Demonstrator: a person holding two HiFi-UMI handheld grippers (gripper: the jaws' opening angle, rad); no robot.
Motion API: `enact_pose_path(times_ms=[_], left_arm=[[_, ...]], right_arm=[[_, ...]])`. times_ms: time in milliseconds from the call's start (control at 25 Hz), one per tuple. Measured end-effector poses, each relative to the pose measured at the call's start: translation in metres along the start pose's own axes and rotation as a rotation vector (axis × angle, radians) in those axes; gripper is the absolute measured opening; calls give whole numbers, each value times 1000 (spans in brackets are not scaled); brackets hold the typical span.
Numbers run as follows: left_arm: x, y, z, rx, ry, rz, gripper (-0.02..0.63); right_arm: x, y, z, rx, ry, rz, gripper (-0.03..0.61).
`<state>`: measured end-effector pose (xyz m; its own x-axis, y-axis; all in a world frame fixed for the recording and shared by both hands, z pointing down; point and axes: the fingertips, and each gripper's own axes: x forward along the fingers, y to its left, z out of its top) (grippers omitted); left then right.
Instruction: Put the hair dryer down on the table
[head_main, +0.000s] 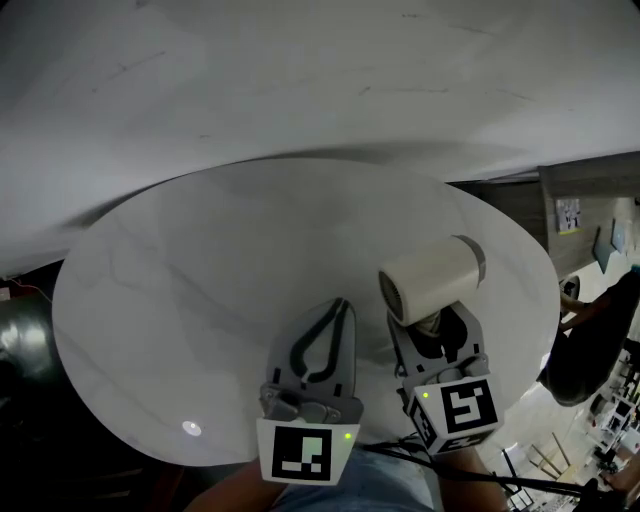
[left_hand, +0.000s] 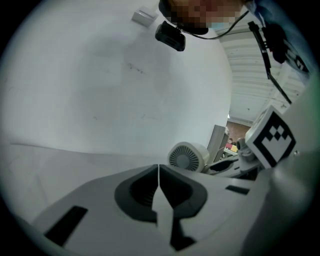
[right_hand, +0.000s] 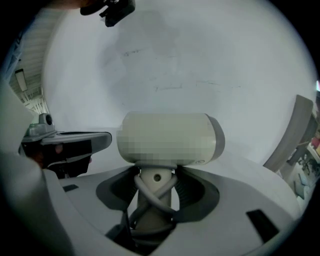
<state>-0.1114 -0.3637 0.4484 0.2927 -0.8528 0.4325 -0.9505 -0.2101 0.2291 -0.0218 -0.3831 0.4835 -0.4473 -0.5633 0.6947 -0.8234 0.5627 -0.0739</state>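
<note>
Mostly cream hair dryer (head_main: 432, 279), cord-wrapped handle (right_hand: 154, 176), grey rim

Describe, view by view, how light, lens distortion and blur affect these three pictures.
Head view: dim, flat light, with one small glare spot on the table. Left gripper view: fisheye bending and black corners; the left gripper fills the lower frame, slightly soft. Right gripper view: the same dark fisheye ring; a mosaic patch covers most of the hair dryer barrel.
</note>
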Motion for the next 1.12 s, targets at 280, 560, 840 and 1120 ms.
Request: enact_pose_path(times_ms=[280, 560, 840, 1120], left_arm=[[3, 18, -8, -42, 11, 19, 12], [1, 30, -12, -53, 21, 29, 12], [0, 42, -12, -89, 3, 59, 12], [-3, 51, -12, -87, -7, 91, 12]], right_arm=[[19, -1, -11, 0, 117, -20, 225], [32, -4, -21, -2, 211, -37, 225], [42, -6, -29, 11, 278, -32, 227], [50, -7, -32, 3, 316, -29, 229]])
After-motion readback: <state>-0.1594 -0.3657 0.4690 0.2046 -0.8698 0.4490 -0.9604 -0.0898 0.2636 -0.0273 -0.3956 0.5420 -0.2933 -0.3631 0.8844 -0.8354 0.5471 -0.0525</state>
